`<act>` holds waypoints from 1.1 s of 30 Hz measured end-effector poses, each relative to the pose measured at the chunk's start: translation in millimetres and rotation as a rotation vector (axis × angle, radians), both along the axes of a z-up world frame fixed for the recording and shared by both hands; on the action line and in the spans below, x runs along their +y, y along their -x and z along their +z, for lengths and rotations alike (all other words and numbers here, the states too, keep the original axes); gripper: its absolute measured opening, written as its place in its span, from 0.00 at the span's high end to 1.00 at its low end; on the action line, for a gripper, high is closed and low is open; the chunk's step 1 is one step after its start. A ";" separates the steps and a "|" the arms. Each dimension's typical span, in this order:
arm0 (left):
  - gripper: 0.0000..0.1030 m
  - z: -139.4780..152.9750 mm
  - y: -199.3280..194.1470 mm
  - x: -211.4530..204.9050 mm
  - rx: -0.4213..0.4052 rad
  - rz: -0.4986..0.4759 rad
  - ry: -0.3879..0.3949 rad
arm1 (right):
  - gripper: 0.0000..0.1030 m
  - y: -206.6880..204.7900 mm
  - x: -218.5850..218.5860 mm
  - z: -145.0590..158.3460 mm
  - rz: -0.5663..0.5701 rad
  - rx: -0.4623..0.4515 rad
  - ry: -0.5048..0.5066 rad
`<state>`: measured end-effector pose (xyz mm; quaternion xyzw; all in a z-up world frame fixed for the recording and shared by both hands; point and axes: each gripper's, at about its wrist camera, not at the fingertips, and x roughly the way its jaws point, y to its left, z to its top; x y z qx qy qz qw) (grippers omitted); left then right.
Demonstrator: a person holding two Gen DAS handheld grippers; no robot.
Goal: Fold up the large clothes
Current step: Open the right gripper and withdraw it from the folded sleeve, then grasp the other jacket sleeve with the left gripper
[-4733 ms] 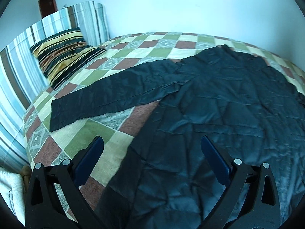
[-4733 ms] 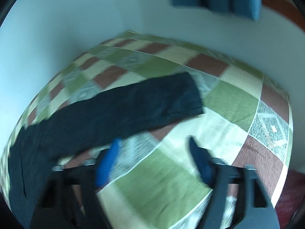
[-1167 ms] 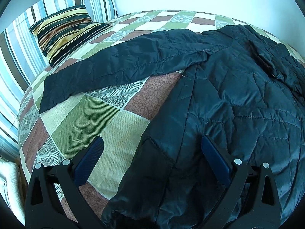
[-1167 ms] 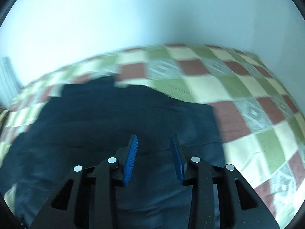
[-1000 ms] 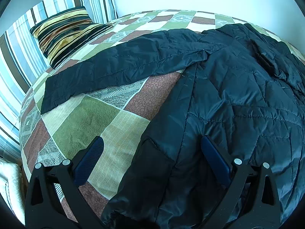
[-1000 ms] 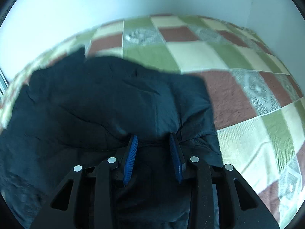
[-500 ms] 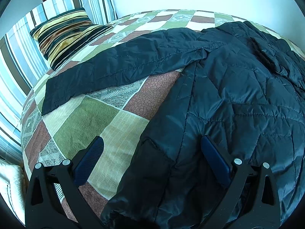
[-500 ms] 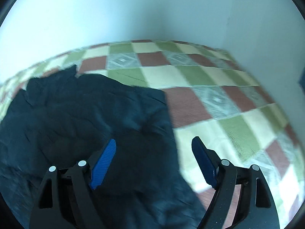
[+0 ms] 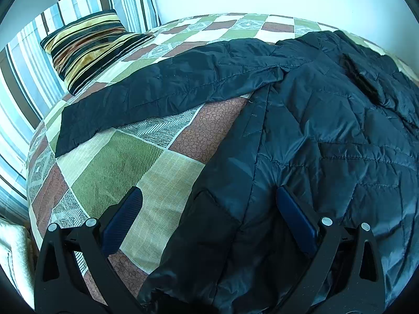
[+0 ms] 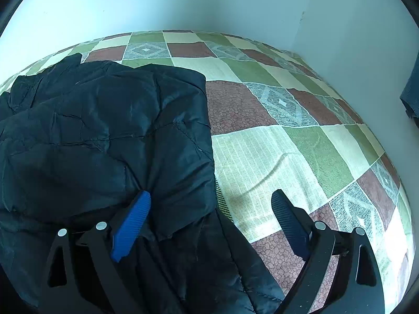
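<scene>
A large black quilted jacket (image 9: pixel 327 136) lies spread on a bed. Its left sleeve (image 9: pixel 162 91) stretches out towards the striped pillow. My left gripper (image 9: pixel 207 204) is open, just above the jacket's lower left hem, with the hem corner between its blue pads. In the right wrist view the right sleeve (image 10: pixel 146 120) lies folded over onto the jacket's body (image 10: pixel 52 157). My right gripper (image 10: pixel 209 204) is open over the jacket's right edge and holds nothing.
The bed has a checked green, brown and cream cover (image 9: pixel 110 172), also in the right wrist view (image 10: pixel 275 151). A striped pillow (image 9: pixel 86 44) lies against a striped headboard (image 9: pixel 23 60). White walls (image 10: pixel 209 2) border the bed's far side and right corner.
My right gripper carried the right sleeve over the jacket's body, opened and let it go. It now hovers over the jacket's right edge. The left gripper has barely moved.
</scene>
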<state>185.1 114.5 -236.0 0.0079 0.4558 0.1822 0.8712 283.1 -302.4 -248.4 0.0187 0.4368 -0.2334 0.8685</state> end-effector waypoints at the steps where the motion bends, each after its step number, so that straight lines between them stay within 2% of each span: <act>1: 0.02 3.2 2.2 2.9 -0.002 -0.004 0.020 | 0.10 0.8 0.2 -0.3 -0.001 0.000 0.002; 4: 0.02 19.8 15.9 17.1 -0.054 -0.006 0.057 | 0.09 1.9 3.6 0.3 -0.004 0.000 0.029; 7: 0.02 35.3 31.4 33.8 -0.108 0.005 0.024 | 0.09 0.8 9.6 0.4 -0.003 0.005 0.068; 10: 0.02 43.2 44.0 73.7 -0.129 0.084 -0.028 | 0.09 1.0 10.3 1.1 -0.003 0.003 0.078; 12: 0.02 43.2 48.1 102.2 -0.116 0.141 -0.020 | 0.09 1.3 10.4 1.4 -0.003 0.003 0.073; 14: 0.02 43.1 52.0 137.7 -0.112 0.190 0.030 | 0.09 1.4 10.1 2.1 -0.003 0.000 0.069; 19: 0.02 36.6 59.3 207.7 -0.127 0.306 0.092 | 0.09 1.8 8.2 1.7 -0.004 -0.004 0.056; 21: 0.02 28.8 61.3 233.6 -0.136 0.348 0.163 | 0.09 1.9 8.4 1.5 -0.005 -0.005 0.054; 25: 0.02 11.0 58.5 276.0 -0.191 0.388 0.381 | 0.09 1.8 8.3 1.2 -0.005 -0.005 0.055; 27: 0.02 5.2 57.6 286.5 -0.222 0.402 0.441 | 0.09 1.8 8.4 1.4 -0.005 -0.005 0.055; 29: 0.02 2.7 54.4 293.4 -0.261 0.408 0.466 | 0.09 1.9 8.8 1.4 -0.004 -0.005 0.056; 33: 0.03 0.1 38.0 296.4 -0.255 0.363 0.455 | 0.09 1.6 8.6 1.1 -0.005 -0.005 0.060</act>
